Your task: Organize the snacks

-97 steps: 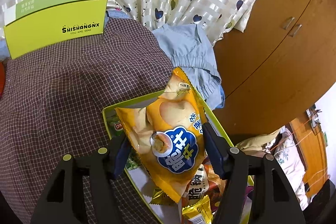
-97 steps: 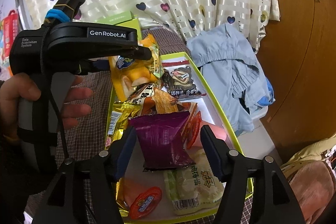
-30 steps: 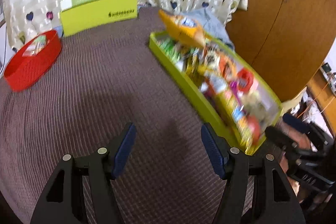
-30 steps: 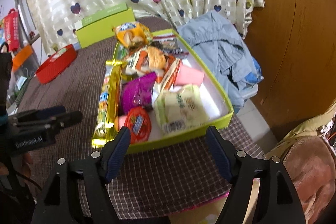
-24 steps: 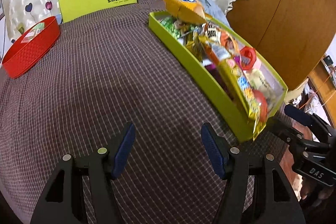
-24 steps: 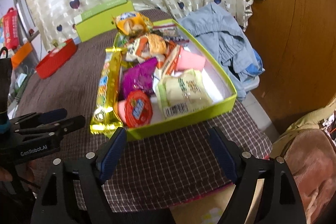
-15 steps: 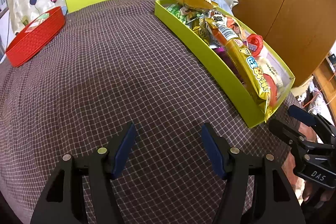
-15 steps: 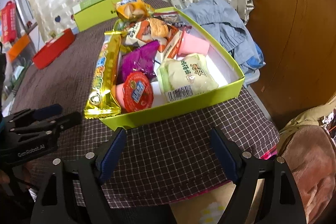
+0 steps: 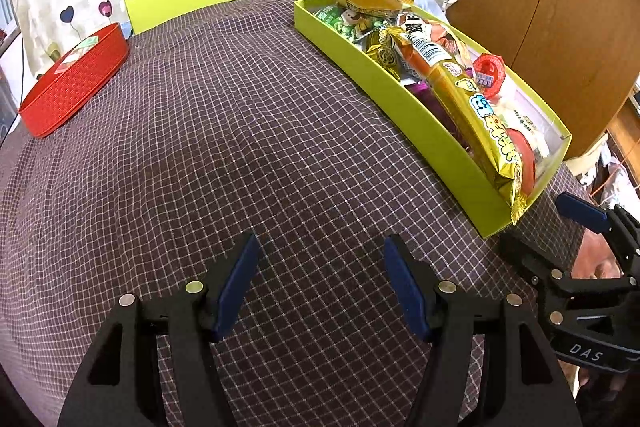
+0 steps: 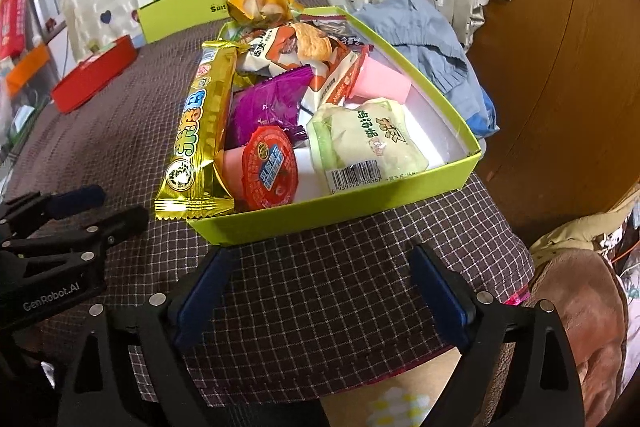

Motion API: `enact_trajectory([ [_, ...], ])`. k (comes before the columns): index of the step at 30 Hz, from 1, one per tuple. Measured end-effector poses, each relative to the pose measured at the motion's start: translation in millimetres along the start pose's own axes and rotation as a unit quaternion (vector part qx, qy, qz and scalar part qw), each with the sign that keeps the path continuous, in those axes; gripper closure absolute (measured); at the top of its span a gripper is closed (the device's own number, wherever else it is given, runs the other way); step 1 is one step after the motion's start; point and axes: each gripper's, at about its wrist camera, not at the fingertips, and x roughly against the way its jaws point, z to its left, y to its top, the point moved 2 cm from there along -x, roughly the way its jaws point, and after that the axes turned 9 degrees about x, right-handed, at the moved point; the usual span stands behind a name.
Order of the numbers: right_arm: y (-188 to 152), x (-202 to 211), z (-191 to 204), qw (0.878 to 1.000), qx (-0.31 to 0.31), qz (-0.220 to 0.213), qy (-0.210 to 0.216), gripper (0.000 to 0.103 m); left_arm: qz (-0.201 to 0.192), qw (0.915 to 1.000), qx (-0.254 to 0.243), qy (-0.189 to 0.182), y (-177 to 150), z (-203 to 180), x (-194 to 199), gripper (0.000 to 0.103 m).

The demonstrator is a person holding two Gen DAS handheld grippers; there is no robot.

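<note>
Both empty: left tool [image 9: 320,287] agape over bare table [image 9: 240,147], right tool [image 10: 320,291] opening, since snacks already fill the green box [image 10: 360,203].

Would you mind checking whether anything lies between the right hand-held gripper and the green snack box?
Nothing visible does. The right hand-held gripper is empty, its jaws opening, and only bare checked cloth separates it from the snack box's near wall. The left hand-held gripper sits off to the side.
</note>
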Motion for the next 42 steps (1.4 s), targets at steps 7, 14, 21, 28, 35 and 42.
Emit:
enact_trajectory([
  [7,0.8,-2.2,3.5,1.0,0.005,0.002,-0.008,0.008,-0.002,1.0,0.002,-0.001,0.0,0.4,0.6,0.037],
  [14,0.8,-2.5,3.9,1.0,0.006,0.002,-0.009,0.007,-0.005,1.0,0.002,-0.001,-0.2,1.0,1.1,0.037],
  [21,1.1,-3.1,3.7,1.0,0.005,0.001,-0.01,0.007,-0.004,1.0,0.002,-0.001,-0.2,0.9,1.0,0.037],
  [28,0.6,-3.0,4.2,1.0,0.006,0.001,-0.01,0.006,-0.005,1.0,0.002,-0.001,-0.3,0.8,1.2,0.037],
  [35,0.7,-3.2,5.1,1.0,0.005,0.001,-0.011,0.005,-0.005,1.0,0.002,-0.001,-0.5,1.1,1.3,0.037],
  [42,1.1,-3.4,5.0,1.0,0.005,0.0,-0.011,0.005,-0.005,1.0,0.002,-0.001,-0.8,1.6,1.3,0.037],
])
